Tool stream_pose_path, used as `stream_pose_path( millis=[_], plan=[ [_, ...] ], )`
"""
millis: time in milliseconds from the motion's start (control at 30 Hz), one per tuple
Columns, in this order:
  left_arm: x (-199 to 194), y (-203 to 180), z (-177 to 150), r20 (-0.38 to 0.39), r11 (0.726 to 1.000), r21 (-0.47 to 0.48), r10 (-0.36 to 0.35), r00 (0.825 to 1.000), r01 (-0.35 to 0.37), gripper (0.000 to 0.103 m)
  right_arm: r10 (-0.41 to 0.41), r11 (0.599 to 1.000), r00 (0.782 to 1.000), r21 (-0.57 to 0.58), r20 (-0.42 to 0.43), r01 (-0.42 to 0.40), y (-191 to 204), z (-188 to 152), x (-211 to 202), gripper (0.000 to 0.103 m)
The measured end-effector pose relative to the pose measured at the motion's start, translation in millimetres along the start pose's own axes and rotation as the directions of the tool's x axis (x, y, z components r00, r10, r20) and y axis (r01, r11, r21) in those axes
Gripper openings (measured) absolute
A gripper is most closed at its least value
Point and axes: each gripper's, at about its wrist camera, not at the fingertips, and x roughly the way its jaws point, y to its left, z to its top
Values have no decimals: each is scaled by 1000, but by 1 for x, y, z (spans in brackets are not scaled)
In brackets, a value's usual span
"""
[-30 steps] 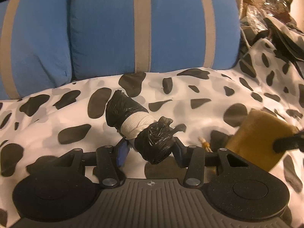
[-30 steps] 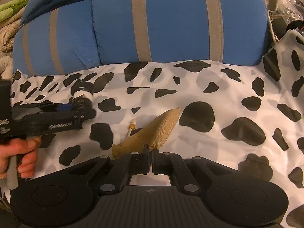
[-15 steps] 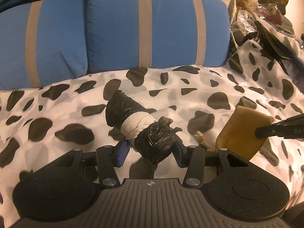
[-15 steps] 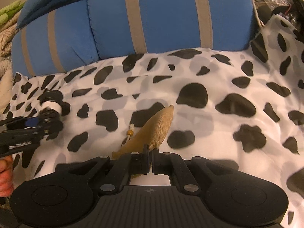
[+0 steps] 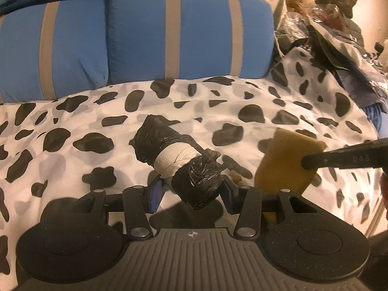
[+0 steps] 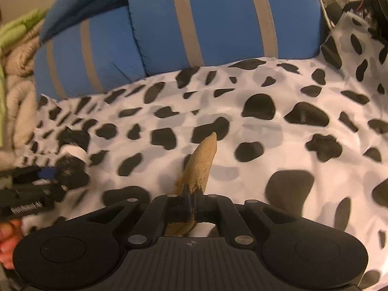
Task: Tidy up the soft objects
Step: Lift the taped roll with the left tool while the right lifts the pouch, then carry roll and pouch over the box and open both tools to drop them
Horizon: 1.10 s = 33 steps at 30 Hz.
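Nearest us, our left gripper (image 5: 191, 191) clamps the black plastic-wrapped roll with a white cloth band (image 5: 177, 160), and our right gripper (image 6: 191, 201) pinches a flat tan woven pouch (image 6: 202, 162) by its edge. Both bundles now hang clear of the cow-spotted white bedspread (image 5: 97, 116), where a second ago the pouch seemed, through blur, to lie on it. So the pickups are done; placing remains. Beyond stand blue cushions with beige stripes (image 5: 189, 31).

left gripper (image 5: 191, 190) fingers part-spread, clamping load; right gripper (image 6: 191, 197) fingers pinched tight.
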Motion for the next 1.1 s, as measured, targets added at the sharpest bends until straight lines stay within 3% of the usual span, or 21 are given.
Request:
stream_pose_path(
  millis=[367,633,1100],
  plan=[
    [-29,-18,-25,-6,1000,1,-22,1000,22,47,98,995,994,24,56,-100,15,-28,-42,5],
    [-47,-29,-40,-10,1000,13,-27,1000,27,47,207,974,974,79,89,-214,17,-48,-71,5],
    [-68,-37,-64,-84,1000,-6,-5,996,4,47,249,965,968,88,-32,-245,38,-99,-99,5]
  ],
)
